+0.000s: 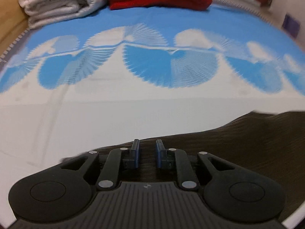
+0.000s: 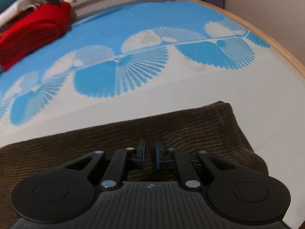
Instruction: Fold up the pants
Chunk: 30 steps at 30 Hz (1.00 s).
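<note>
Both views look down over the brown corduroy pants [image 2: 171,126], which lie across the lower half of each frame on a cloth [image 1: 133,114] that is white below and blue with fan shapes above. In the right wrist view they read as a thick, already doubled bundle with a squared corner at centre right of the frame and ribs running across it; in the left wrist view only a dark sloping edge shows, rising toward the lower right. The left gripper [image 1: 148,156] has its blue pads a narrow gap apart above the near edge of the fabric, and nothing is visibly pinched between them. The right gripper [image 2: 150,156] likewise shows a slim gap, with corduroy underneath but no fold caught in it. My reading is that one fold has been laid down and the tongs are between grips, so the next move calls for picking a fresh edge with each, probably the far corner and its mate, and carrying it over evenly so the layers do not slide. A red folded garment [image 2: 32,32] and a white folded towel [image 1: 57,0] wait at the upper left, well apart from the pants
</note>
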Motion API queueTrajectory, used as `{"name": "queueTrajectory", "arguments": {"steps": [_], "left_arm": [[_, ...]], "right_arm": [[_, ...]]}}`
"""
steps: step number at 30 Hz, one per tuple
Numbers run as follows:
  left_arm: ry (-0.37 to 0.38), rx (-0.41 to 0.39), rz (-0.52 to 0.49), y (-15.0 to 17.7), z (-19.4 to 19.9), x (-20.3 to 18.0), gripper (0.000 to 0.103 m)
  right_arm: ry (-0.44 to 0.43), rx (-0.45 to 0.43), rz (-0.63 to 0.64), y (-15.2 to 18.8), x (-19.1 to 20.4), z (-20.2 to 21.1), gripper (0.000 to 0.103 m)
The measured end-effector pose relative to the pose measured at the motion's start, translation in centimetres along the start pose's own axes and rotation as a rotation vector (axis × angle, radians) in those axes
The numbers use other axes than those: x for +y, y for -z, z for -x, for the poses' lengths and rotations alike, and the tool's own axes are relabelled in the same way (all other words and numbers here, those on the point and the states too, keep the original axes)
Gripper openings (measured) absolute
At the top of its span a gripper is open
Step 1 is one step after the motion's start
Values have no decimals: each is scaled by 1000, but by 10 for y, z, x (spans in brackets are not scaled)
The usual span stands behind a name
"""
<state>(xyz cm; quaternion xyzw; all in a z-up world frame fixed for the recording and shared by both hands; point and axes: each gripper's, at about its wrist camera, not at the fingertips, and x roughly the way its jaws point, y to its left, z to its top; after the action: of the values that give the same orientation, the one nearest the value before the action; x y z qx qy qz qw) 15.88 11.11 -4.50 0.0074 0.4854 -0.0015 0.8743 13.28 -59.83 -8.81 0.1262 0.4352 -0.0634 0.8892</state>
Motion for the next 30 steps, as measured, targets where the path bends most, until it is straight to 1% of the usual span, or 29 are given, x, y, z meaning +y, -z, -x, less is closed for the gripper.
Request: {"name": "queueTrajectory", "arguments": {"steps": [1,2,3,6,9,10,11,12,13,14,16,18,20,22,23,27,30], "left_arm": [[30,-1,5,1,1,-3,19],[63,-2,5,1,1,-6,19],[90,-4,-4,0,2,-12,19],[122,-17,-59,3,2,-31,19],[142,-10,-85,3,-3,-45,19],[139,8,-91,2,-8,-48,19],[120,40,-97,3,-18,-50,19],[79,92,-102,5,-30,-52,19],[8,166,-106,10,-45,-53,19],[-44,222,-107,16,-58,-52,19],[-52,199,-98,14,-55,-55,20],[-57,171,-84,15,-46,-58,23],[-54,143,-105,16,-32,-59,24],[-42,136,-124,15,-16,-57,35],[-38,134,-119,13,-6,-54,37],[11,79,-91,13,43,-31,38],[76,48,-6,23,66,-18,38]], "right_arm": [[-19,5,3,2,1,3,25],[-35,20,10,4,3,4,32],[-39,44,25,8,4,4,34],[-22,112,87,20,11,5,34],[22,123,106,28,14,14,36],[42,130,93,30,12,18,37],[63,141,82,33,10,20,39],[95,161,67,36,7,22,40],[130,187,49,41,2,24,41],[169,218,24,46,-5,25,41],[221,249,-23,55,-16,32,41],[236,231,-79,63,-26,44,41],[233,183,-125,67,-31,58,41],[234,119,-167,73,-35,73,43],[233,95,-193,76,-37,79,43],[202,-5,-334,86,-51,96,43],[187,-33,-452,91,-61,101,43]]}}
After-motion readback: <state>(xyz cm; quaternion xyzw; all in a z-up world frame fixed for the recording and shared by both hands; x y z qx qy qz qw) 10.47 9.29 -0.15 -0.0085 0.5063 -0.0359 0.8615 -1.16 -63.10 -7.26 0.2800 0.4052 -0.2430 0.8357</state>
